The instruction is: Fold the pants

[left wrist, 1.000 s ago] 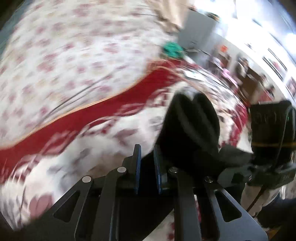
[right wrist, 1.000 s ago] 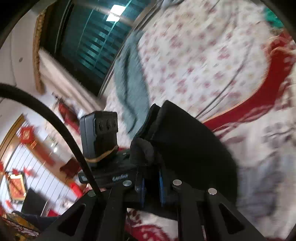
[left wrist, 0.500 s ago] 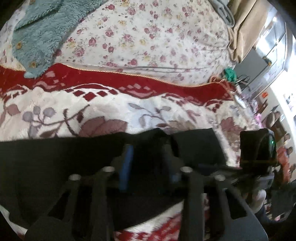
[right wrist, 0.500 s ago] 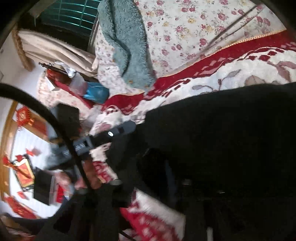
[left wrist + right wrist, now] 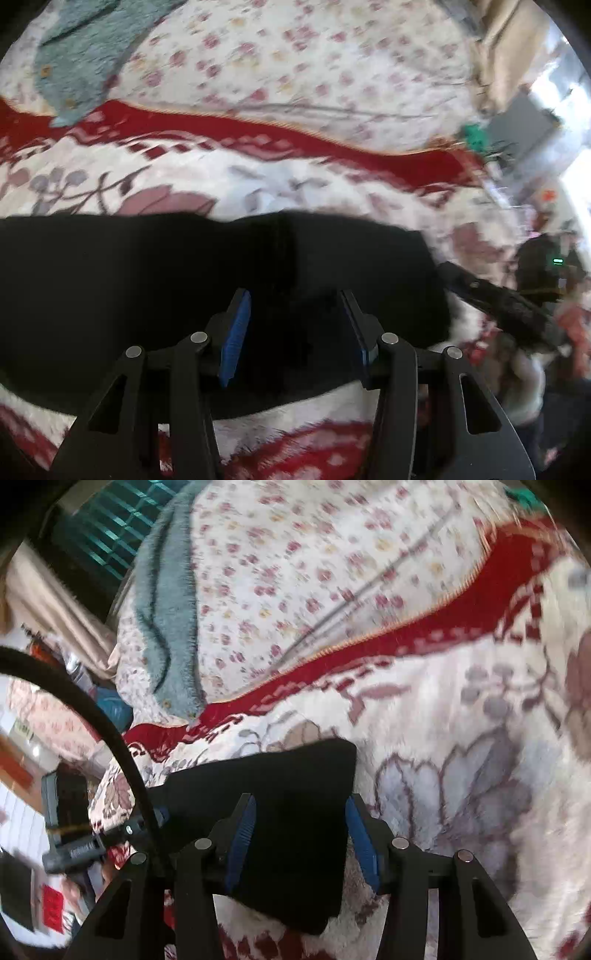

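left gripper (image 5: 293, 332): fingers spread, having just been opening; a second ago they pinched the black pants (image 5: 184, 295), which now lie loose between them.
pants: flat on the red-and-white floral blanket (image 5: 258, 177) on the bed, no longer lifted.
right gripper (image 5: 299, 834): fingers likewise just parted, straddling the pants' end (image 5: 288, 794) without pressing it.
teal fleece (image 5: 166, 602): farther back on the bed.

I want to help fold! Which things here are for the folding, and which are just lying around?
For the folding:
- pants, black, lying on the blanket
- left claw, open above them
- right claw, open above them

Just lying around:
- teal fleece
- flowery sheet
- green thing, too blurred to name
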{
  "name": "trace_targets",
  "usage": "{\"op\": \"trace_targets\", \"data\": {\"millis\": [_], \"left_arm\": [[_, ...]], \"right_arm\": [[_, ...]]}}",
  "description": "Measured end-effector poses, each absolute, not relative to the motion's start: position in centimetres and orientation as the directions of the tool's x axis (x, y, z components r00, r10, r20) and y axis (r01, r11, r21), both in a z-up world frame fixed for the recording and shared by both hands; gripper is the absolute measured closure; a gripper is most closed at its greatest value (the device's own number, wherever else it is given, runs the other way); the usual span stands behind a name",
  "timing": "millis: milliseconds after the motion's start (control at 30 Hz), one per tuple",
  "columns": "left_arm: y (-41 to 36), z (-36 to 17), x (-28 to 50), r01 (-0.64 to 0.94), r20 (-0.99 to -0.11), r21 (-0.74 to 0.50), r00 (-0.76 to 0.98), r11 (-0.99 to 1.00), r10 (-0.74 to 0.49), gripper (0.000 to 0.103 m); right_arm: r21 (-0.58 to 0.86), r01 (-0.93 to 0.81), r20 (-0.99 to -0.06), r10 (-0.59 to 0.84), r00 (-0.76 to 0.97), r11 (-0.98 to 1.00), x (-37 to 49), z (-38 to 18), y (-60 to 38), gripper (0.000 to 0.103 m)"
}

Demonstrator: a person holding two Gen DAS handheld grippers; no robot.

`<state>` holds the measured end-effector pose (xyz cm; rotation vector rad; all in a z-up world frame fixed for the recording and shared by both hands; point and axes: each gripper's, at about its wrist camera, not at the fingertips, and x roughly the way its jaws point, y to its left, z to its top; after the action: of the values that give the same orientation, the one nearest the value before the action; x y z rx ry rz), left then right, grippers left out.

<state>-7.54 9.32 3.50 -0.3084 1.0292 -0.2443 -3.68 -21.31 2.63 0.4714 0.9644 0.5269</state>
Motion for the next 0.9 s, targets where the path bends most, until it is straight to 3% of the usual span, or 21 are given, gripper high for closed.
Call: {"op": "trace_targets", "data": {"millis": [133, 367, 633, 900], "left_arm": [[9.1, 1.8, -7.7, 0.017, -0.810, -0.358, 0.492, 0.934, -0.320, 0.055], [9.8, 2.8, -8.4, 0.016, -0.796, -0.365, 0.514, 0.931, -0.321, 0.055], [11.4, 4.1, -10.0, -0.023, -0.786, -0.339, 0.556, 0.941, -0.269, 0.055], [13.4, 4.7, -11.1, -0.064, -0.786, -0.314, 0.578, 0.947, -0.221, 0.055]], "right_arm": [[0.506, -0.173, -0.710, 0.522, 0.472, 0.845, -3.6, 0.4, -20.6, 0.054], [0.468, -0.201, -0.698, 0.500, 0.512, 0.860, -4.9, 3.0, -20.7, 0.054], [0.484, -0.364, -0.613, 0.605, 0.507, 0.796, -5.6, 6.7, -16.8, 0.054], [0.432, -0.485, -0.639, 0.637, 0.431, 0.761, -4.7, 6.3, -9.3, 0.054]]}}
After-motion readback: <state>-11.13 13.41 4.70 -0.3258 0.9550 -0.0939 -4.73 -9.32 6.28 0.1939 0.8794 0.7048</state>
